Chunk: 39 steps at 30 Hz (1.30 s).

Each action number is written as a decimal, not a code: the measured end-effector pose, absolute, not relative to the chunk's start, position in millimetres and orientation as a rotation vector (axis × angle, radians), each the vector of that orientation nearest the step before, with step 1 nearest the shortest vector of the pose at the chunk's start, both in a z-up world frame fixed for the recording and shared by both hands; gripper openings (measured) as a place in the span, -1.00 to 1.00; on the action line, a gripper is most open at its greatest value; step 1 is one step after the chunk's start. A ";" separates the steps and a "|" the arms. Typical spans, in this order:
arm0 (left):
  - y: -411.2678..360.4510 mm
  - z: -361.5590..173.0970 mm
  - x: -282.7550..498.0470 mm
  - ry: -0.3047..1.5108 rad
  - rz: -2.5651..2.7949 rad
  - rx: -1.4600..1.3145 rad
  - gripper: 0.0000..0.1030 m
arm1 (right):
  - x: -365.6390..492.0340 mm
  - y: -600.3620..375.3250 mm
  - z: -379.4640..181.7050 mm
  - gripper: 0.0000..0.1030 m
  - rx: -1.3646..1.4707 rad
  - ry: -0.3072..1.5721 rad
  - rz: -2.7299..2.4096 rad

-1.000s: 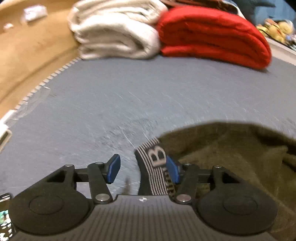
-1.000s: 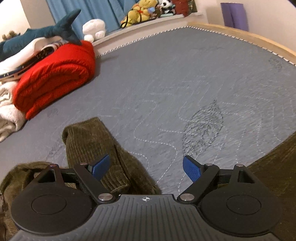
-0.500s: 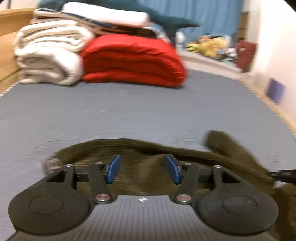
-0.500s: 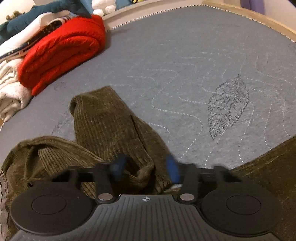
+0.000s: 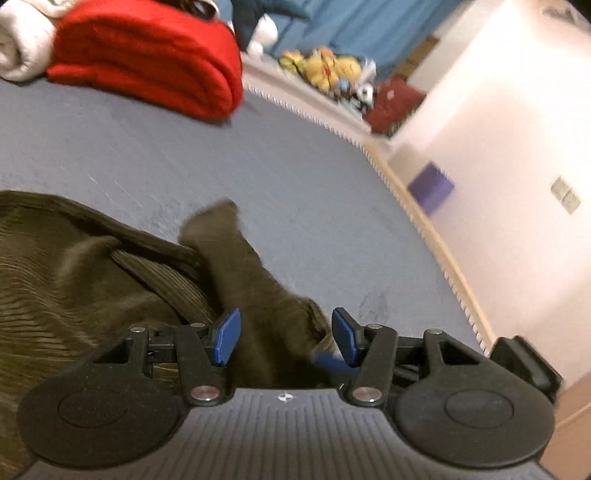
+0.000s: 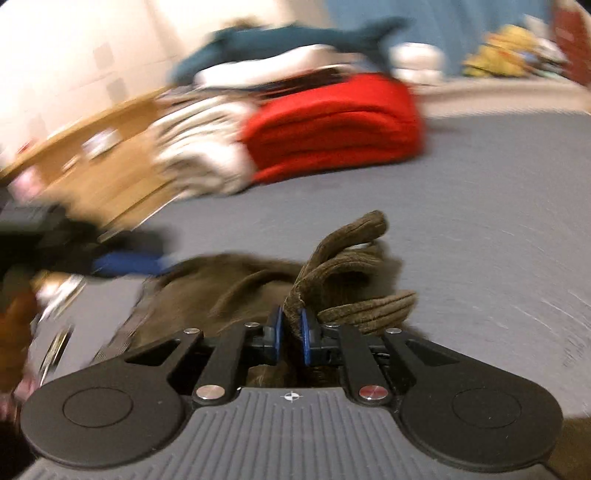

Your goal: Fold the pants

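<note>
Corduroy pants (image 6: 332, 258) pinched by just-closed right gripper (image 6: 291, 326); left gripper (image 5: 284, 334) fingers spread; both views blurred.

A home bedroom: grey quilted mattress (image 5: 303, 177), folded red blanket (image 5: 147, 55), cream blanket (image 6: 199, 155), stuffed toys (image 5: 325, 70) along a ledge, blue curtain (image 5: 351, 26).

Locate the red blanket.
The red blanket lies folded at the far end of the bed, upper left in the left wrist view, beside the white blanket.
</note>
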<state>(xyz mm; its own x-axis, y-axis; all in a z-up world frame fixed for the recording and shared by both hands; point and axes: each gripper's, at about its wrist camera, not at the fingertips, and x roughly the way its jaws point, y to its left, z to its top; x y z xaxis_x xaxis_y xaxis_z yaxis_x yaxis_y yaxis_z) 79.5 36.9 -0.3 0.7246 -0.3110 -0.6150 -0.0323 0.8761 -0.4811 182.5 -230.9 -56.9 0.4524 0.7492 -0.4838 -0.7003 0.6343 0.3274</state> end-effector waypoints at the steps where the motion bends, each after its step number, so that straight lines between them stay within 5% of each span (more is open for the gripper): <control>1: 35.6 -8.7 87.2 0.774 -0.132 -0.482 0.17 | 177.0 -224.7 -58.2 -0.78 0.045 0.641 0.936; 8: 59.1 -55.5 125.3 0.839 -0.017 -0.649 -0.05 | 168.9 -197.9 -74.4 -0.78 -0.124 0.712 1.000; 15: 42.5 -75.9 157.0 0.900 -0.134 -0.599 -0.05 | 168.0 -187.8 -80.7 -0.78 -0.193 0.749 1.046; 16: 33.3 -79.8 157.7 0.915 -0.122 -0.555 -0.12 | 168.9 -187.9 -80.9 -0.78 -0.193 0.750 1.048; 18: 25.2 -88.8 164.0 0.925 -0.110 -0.514 -0.71 | 170.5 -193.1 -78.4 -0.77 -0.168 0.752 1.048; 22: 31.7 -87.5 165.0 0.839 -0.115 -0.520 -0.77 | 191.0 -217.6 -65.2 -0.68 0.052 0.762 1.025; 26: 19.7 -62.8 153.1 0.668 -0.300 -0.453 -0.77 | 225.6 -266.3 -60.7 0.02 0.430 0.763 0.897; 31: -29.1 -55.3 133.9 0.579 -0.614 -0.217 -0.78 | 259.0 -308.0 -89.3 0.26 0.799 0.850 0.771; 33: -44.6 -61.0 130.3 0.581 -0.696 -0.149 -0.78 | 267.8 -311.6 -101.8 0.52 0.870 0.904 0.784; 38: -62.9 -75.8 129.0 0.610 -0.790 -0.059 -0.78 | 277.8 -309.3 -115.3 0.53 0.909 0.983 0.833; 39: -63.7 -76.6 129.5 0.613 -0.801 -0.058 -0.78 | 279.2 -308.0 -115.8 0.40 0.896 0.989 0.834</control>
<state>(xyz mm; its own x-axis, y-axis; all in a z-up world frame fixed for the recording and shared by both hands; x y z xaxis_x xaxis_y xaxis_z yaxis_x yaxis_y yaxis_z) 129.5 -63.7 -76.6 0.5334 -0.6877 -0.4926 0.6553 0.7041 -0.2734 279.2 -308.0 -115.8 0.3218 0.8890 -0.3257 -0.1708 0.3929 0.9036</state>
